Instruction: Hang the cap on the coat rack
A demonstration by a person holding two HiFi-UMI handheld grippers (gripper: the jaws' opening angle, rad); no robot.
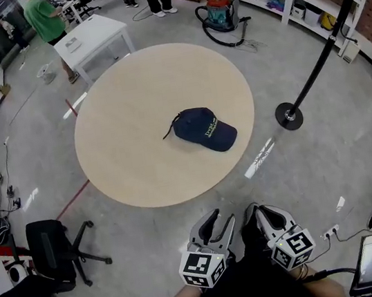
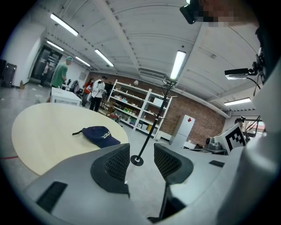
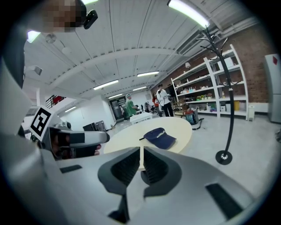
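1. At lower left of the head view, the left gripper (image 1: 223,216) hangs short of the table (image 1: 128,139), with its jaws apart and nothing between them.
2. Count: one cap (image 1: 204,129). It lies just right of the table's centre, crown up, brim toward the near right, well apart from both grippers.
3. Handling, as judged: the cap is light, with a soft cloth crown that will collapse under pressure and a stiffer brim. Grip the brim edge so the crown is free to drop over a hook.
4. The right gripper (image 1: 259,211), second of two, sits beside the left. Its jaws are closed to a thin slit and hold nothing.
5. Count: one coat rack (image 1: 318,64), standing on the floor right of the table.
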